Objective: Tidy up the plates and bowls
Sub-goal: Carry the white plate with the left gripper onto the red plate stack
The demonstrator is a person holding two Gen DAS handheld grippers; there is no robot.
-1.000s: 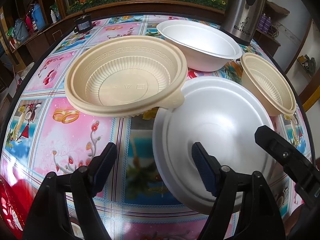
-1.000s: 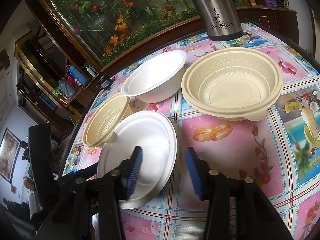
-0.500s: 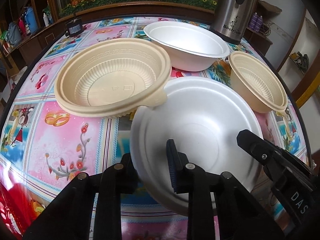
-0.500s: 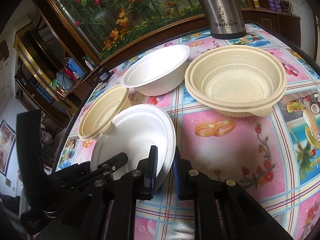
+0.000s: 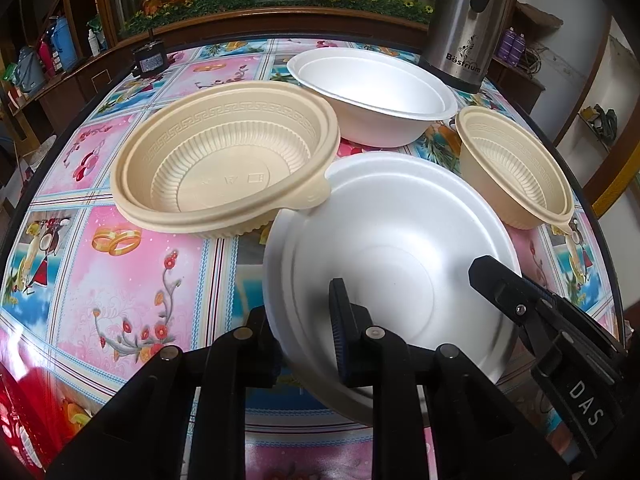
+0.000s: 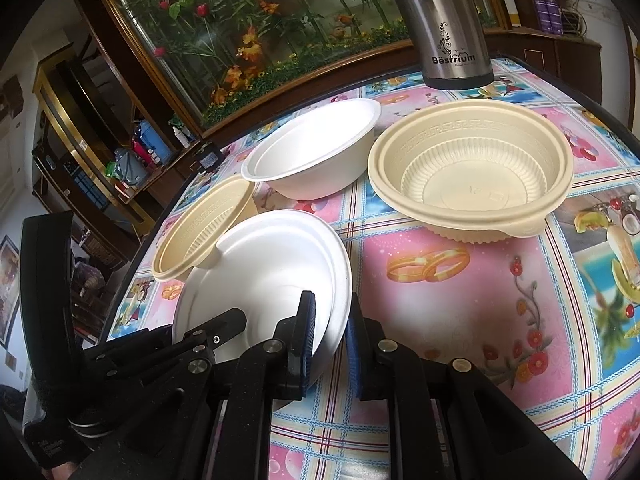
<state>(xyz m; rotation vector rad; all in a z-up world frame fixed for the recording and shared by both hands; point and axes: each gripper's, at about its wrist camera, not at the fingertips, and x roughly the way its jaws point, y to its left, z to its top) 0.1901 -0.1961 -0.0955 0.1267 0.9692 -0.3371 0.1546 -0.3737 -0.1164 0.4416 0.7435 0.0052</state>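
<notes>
A white foam plate point(image 5: 400, 240) point(image 6: 260, 264) lies at the near side of the flowered table point(image 5: 120, 300). My left gripper point(image 5: 298, 308) straddles its near-left rim, one finger outside and the blue pad inside. Its jaws are closing and press on the rim. My right gripper point(image 6: 330, 308) is shut on the plate's rim, which is pinched between the blue pads. Each gripper also shows in the other view, on the plate's opposite edge: the right gripper point(image 5: 496, 280) and the left gripper point(image 6: 228, 322). Around the plate stand a large beige bowl point(image 5: 224, 168) point(image 6: 472, 184), a white bowl point(image 5: 372, 92) point(image 6: 316, 160) and a small beige bowl point(image 5: 516, 168) point(image 6: 200, 228).
A steel kettle point(image 5: 468, 20) point(image 6: 448, 32) stands at the table's far edge behind the bowls. A small black box point(image 5: 150, 60) sits at the far left edge. Wooden shelves and a planted glass case ring the table. The large beige bowl's tab touches or overlaps the plate's far rim.
Both grippers stood open astride the plate's rim one second ago and have since closed onto it. The plate has shifted slightly; the bowls have not moved.
</notes>
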